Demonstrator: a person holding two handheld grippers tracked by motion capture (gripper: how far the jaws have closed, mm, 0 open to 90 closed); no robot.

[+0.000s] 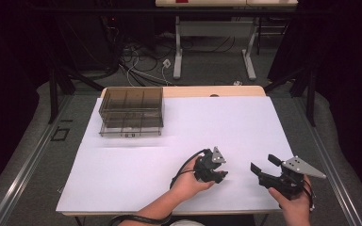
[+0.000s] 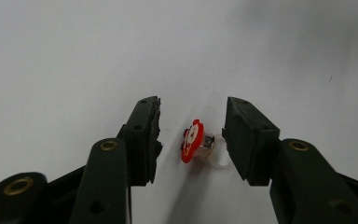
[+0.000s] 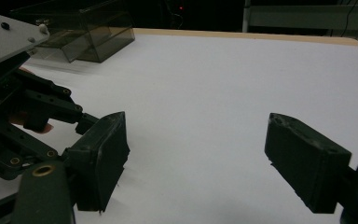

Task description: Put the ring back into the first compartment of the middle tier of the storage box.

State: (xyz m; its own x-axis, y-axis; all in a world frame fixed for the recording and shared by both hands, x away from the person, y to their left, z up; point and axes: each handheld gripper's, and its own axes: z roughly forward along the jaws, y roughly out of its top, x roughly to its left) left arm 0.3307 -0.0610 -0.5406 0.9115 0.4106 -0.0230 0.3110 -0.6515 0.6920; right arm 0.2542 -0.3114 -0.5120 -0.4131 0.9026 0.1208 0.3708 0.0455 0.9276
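My left gripper (image 2: pixel 192 135) is spread around the little red ring (image 2: pixel 193 141) on the table (image 1: pixel 245 122), pads not touching yet, right one (image 1: pixel 264 165) hanging open beside it, farther from the ring.

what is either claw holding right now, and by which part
Nothing is held. The left claw has its jaws either side of a small red ring on the table, gaps showing on both sides. The right claw is open over bare table.
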